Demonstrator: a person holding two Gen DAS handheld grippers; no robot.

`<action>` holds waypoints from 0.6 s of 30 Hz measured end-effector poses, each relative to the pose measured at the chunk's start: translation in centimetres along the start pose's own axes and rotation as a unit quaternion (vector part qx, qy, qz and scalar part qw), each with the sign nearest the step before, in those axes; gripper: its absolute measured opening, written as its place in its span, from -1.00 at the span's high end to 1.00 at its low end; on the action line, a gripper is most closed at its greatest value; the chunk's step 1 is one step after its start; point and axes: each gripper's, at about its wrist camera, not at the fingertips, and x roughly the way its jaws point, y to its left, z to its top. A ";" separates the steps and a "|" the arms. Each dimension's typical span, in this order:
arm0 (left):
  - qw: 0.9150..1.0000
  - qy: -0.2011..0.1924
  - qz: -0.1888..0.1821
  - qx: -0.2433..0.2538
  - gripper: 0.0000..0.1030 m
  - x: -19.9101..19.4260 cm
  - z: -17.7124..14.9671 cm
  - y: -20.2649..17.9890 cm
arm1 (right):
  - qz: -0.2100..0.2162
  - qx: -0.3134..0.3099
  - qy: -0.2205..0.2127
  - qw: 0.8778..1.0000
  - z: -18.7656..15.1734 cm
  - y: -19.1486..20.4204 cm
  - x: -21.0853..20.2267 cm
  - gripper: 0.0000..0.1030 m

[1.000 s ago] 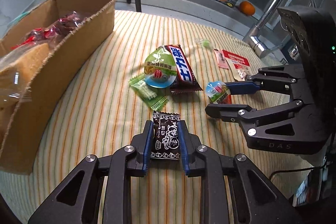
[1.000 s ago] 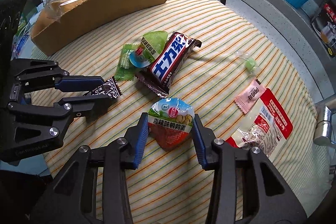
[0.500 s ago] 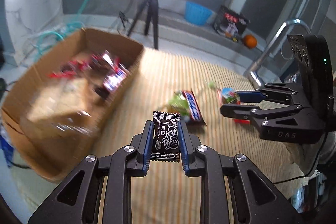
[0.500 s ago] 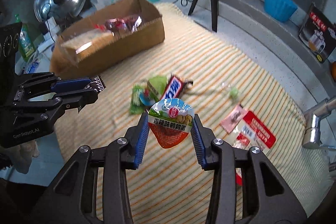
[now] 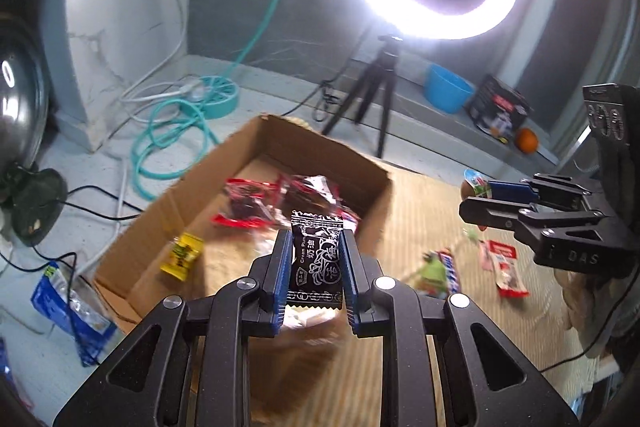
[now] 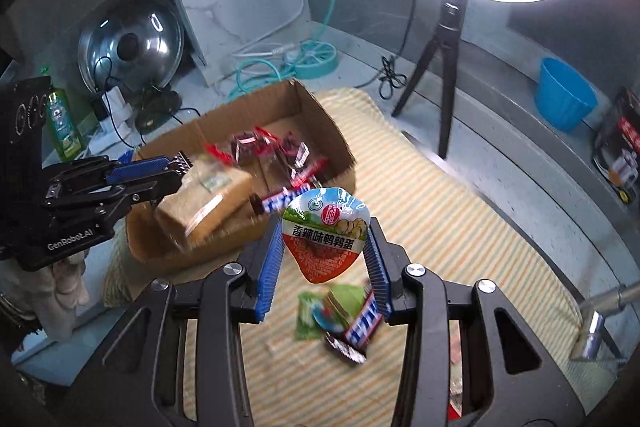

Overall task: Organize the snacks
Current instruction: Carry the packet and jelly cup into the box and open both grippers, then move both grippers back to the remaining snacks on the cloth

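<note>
Black-wrapped cream plum candy (image 5: 316, 259) sat pinched in my left gripper (image 5: 315, 281) above the cardboard box (image 5: 372, 223), while my right gripper (image 6: 323, 263) clamped the sealed quail-egg cup (image 6: 325, 233) over the striped counter (image 6: 460, 247).

Black-and-white candy wrapper (image 5: 316, 259), brown cardboard box (image 5: 372, 211), orange-striped cloth (image 6: 440, 227), blue bowl (image 6: 564, 95)

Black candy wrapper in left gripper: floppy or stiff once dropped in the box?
Black candy wrapper probably holds shape: it stands upright, uncreased, in the left hand-held gripper. Likely light; small packet. Should land flat in the cardboard box, unlikely to roll.
</note>
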 end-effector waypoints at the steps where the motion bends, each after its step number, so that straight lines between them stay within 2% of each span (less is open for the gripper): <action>1: 1.000 0.003 0.003 -0.002 0.58 0.2 0.1 0.4 | 0.004 0.000 0.001 1.000 0.5 0.4 0.4 0.20; 5: 1.000 0.013 0.016 -0.012 0.58 1.1 0.9 2.0 | 0.013 -0.005 0.011 1.000 2.2 1.8 2.8 0.20; 14: 0.999 0.029 0.021 -0.020 0.57 2.1 1.7 3.5 | 0.024 -0.007 0.032 0.999 3.7 3.2 6.3 0.15; 15: 0.999 0.030 0.024 -0.021 0.49 2.2 1.7 3.6 | 0.027 -0.005 0.033 0.999 3.8 3.2 6.5 0.10; 16: 0.999 0.031 0.026 -0.023 0.26 2.2 1.8 3.7 | 0.025 -0.003 0.032 0.999 3.9 3.2 6.5 -0.16; 17: 0.999 0.029 0.030 -0.024 0.08 2.1 1.9 3.8 | 0.022 0.000 0.026 0.999 4.1 3.2 6.4 -0.32; 18: 0.999 0.027 0.035 -0.025 -0.23 2.1 2.0 3.8 | 0.021 0.004 0.016 1.000 4.1 3.0 6.1 -0.57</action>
